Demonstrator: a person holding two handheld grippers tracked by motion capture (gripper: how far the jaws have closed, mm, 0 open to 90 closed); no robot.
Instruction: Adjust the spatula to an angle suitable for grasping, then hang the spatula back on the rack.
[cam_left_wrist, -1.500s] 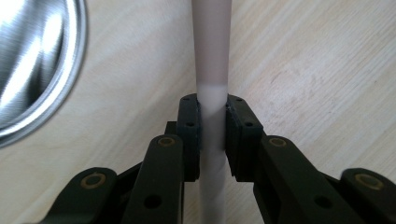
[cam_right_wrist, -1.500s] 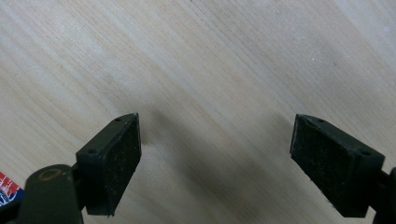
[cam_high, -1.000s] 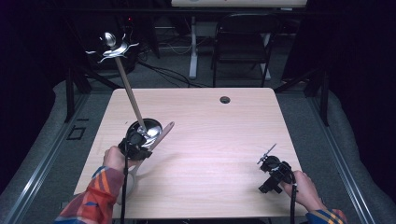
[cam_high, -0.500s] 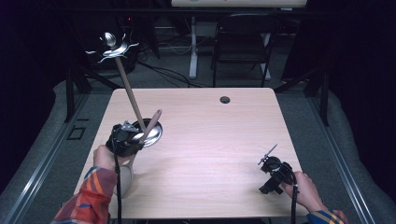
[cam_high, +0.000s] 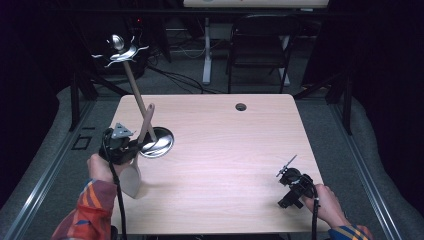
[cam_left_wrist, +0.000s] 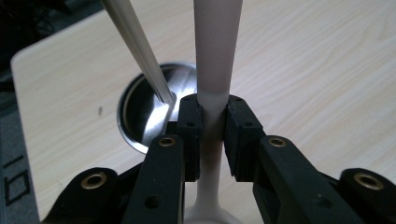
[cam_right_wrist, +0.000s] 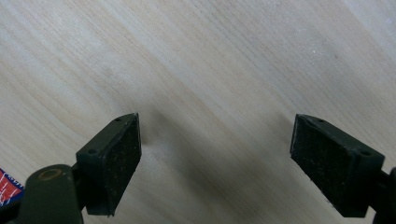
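A pale spatula (cam_high: 132, 177) stands nearly upright at the table's left, blade down and handle (cam_left_wrist: 217, 46) rising beside the stand's pole. My left gripper (cam_high: 122, 145) is shut on the handle just above the blade; in the left gripper view the pads (cam_left_wrist: 190, 126) press it from both sides, at the left gripper (cam_left_wrist: 215, 107). The stand has a round metal base (cam_high: 159, 143), a slanted wooden pole (cam_high: 134, 92) and metal hooks (cam_high: 120, 50) on top. My right gripper (cam_high: 291, 181) rests low over the table's front right, open, its jaws (cam_right_wrist: 217, 140) wide apart over bare wood.
The wooden table (cam_high: 225, 145) has a small dark cable hole (cam_high: 241, 106) near its far edge. A chair (cam_high: 260, 45) and a desk leg stand behind the table. The stand's base (cam_left_wrist: 140, 116) lies just beyond my left jaws.
My left hand has moved left and up with the spatula, whose handle has swung from pointing right to nearly upright beside the pole. The right gripper has stayed put.
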